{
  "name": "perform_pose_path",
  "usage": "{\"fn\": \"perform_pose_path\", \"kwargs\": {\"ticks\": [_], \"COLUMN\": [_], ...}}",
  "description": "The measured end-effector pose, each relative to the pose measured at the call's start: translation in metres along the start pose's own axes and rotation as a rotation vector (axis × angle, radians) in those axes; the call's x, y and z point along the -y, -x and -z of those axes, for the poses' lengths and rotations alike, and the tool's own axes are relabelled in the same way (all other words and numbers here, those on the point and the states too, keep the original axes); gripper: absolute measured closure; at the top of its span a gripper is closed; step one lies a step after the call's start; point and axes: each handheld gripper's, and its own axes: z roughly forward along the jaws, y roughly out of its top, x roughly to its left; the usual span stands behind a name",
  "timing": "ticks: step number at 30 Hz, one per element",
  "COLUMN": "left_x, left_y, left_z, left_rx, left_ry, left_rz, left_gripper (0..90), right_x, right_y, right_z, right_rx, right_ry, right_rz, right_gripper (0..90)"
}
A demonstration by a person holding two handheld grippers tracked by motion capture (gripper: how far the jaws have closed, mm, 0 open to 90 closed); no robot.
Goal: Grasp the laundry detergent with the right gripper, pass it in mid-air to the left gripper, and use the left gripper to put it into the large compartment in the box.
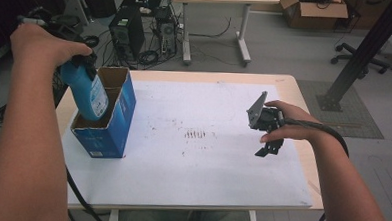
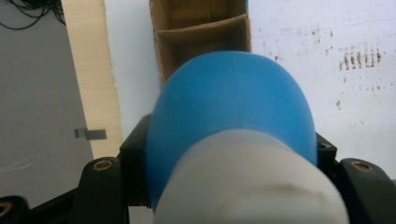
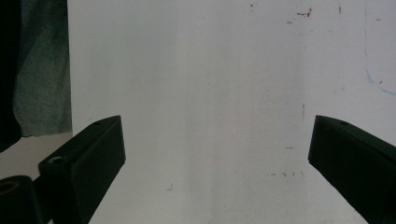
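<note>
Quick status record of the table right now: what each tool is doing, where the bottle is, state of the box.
left tool: shut on the blue bottle, gripping near its white cap
blue bottle: tilted, its base inside the near compartment of the blue box
blue box: open top, cardboard divider inside, standing at the left edge of the white sheet; far compartment looks empty
right tool: jaws open, nothing between them, over the white sheet at its right side
white sheet: scuffed with dark marks near its middle

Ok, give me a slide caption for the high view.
Left hand-held gripper lowers a blue bottle into the divided blue carton; right hand-held gripper hovers open.
</note>
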Motion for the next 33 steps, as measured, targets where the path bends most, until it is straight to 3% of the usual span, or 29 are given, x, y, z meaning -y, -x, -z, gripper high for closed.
{"fn": "perform_pose_path", "kwargs": {"ticks": [33], "left_x": [0.0], "left_y": [0.001], "left_z": [-0.087], "left_rx": [0.0], "left_ry": [-0.055], "left_rz": [-0.013], "left_gripper": [38.2], "right_x": [-0.003], "right_y": [0.001], "right_z": [-0.004], "right_rx": [-0.008], "right_ry": [-0.002], "right_rz": [0.003], "right_gripper": [3.8]}}
